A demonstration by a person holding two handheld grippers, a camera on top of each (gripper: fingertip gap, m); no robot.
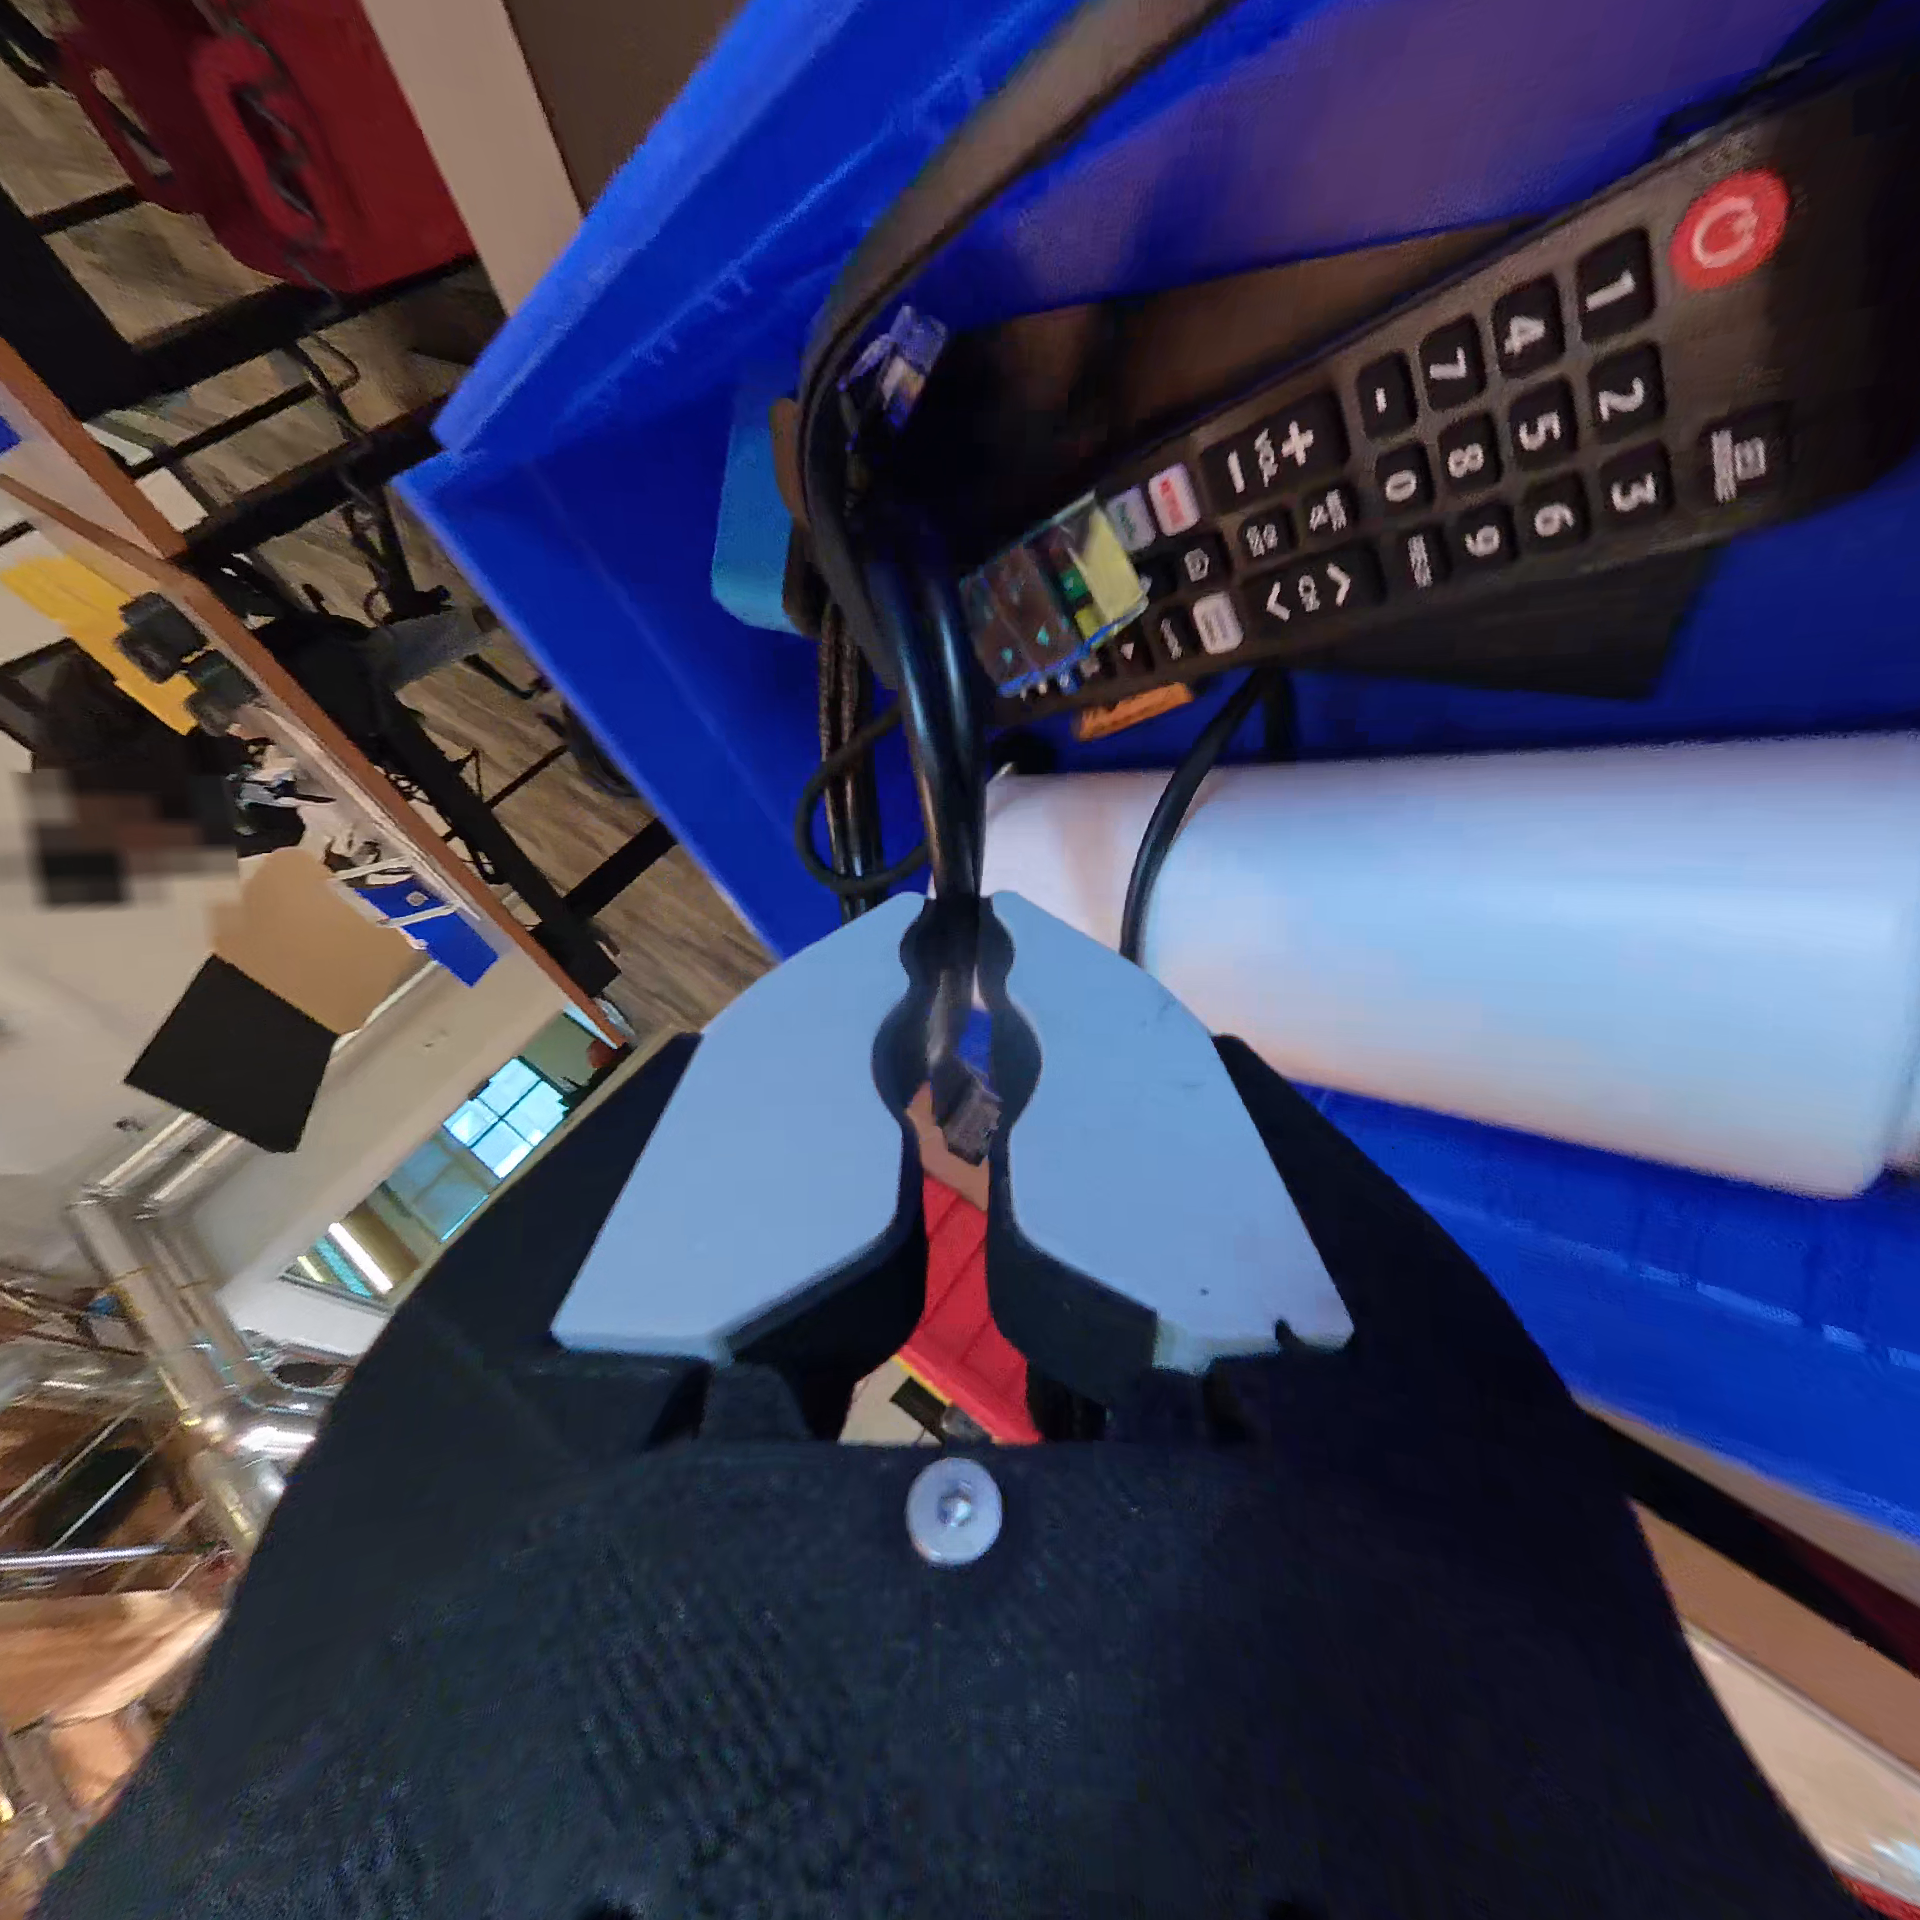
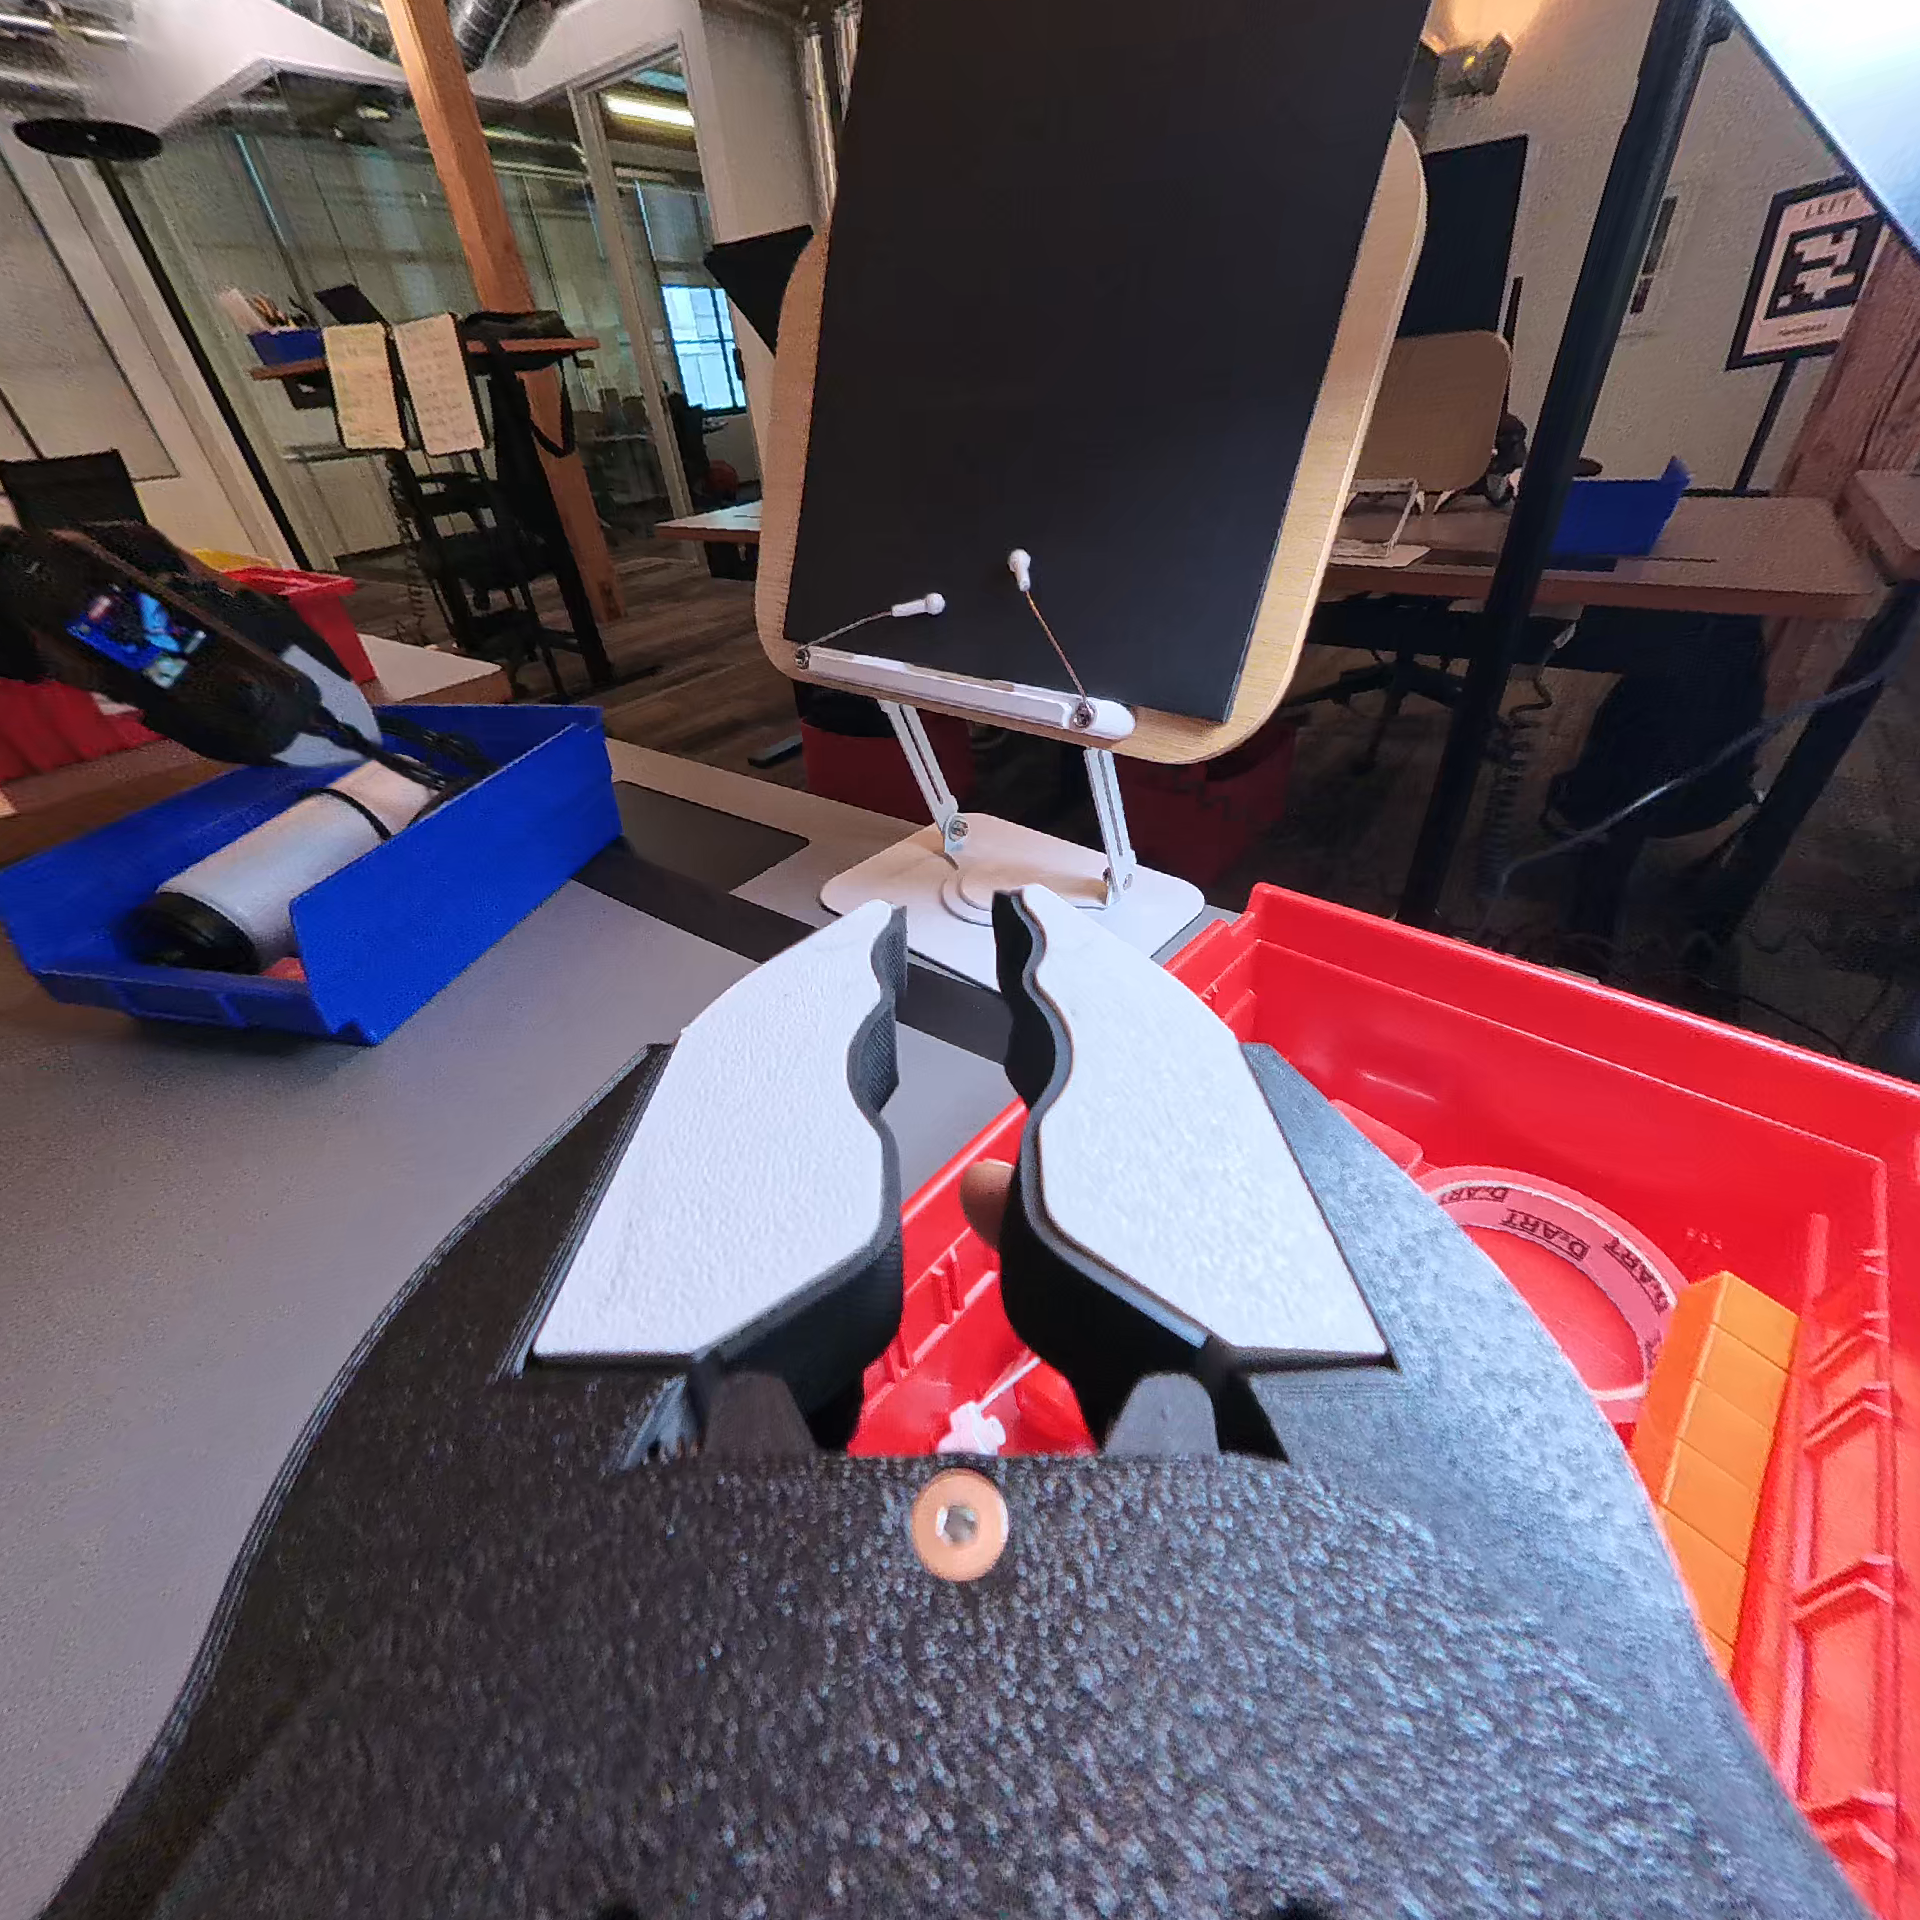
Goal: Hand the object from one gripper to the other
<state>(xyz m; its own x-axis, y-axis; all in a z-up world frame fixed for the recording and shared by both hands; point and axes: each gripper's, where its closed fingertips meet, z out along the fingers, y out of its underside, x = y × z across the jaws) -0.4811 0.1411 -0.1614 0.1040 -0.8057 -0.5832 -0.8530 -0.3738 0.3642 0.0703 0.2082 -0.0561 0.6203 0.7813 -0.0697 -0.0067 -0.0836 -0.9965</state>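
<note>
My left gripper (image 1: 954,909) is shut on a black cable (image 1: 930,665) that loops up out of a blue bin (image 1: 644,343); the cable's plug end hangs back between the fingers. In the right wrist view the left gripper (image 2: 358,732) sits over the blue bin (image 2: 457,883) at the far left, with the cable (image 2: 416,764) at its tips. My right gripper (image 2: 951,914) is open and empty, above the near left edge of a red bin (image 2: 1558,1039), well apart from the left gripper.
The blue bin also holds a black remote (image 1: 1507,416) and a white cylinder (image 1: 1507,935). The red bin holds a red tape roll (image 2: 1558,1236) and an orange block (image 2: 1714,1403). A black board on a white stand (image 2: 1091,364) stands behind on the grey table (image 2: 208,1195). The gap from one gripper's tips to the other's is roughly 55 centimeters.
</note>
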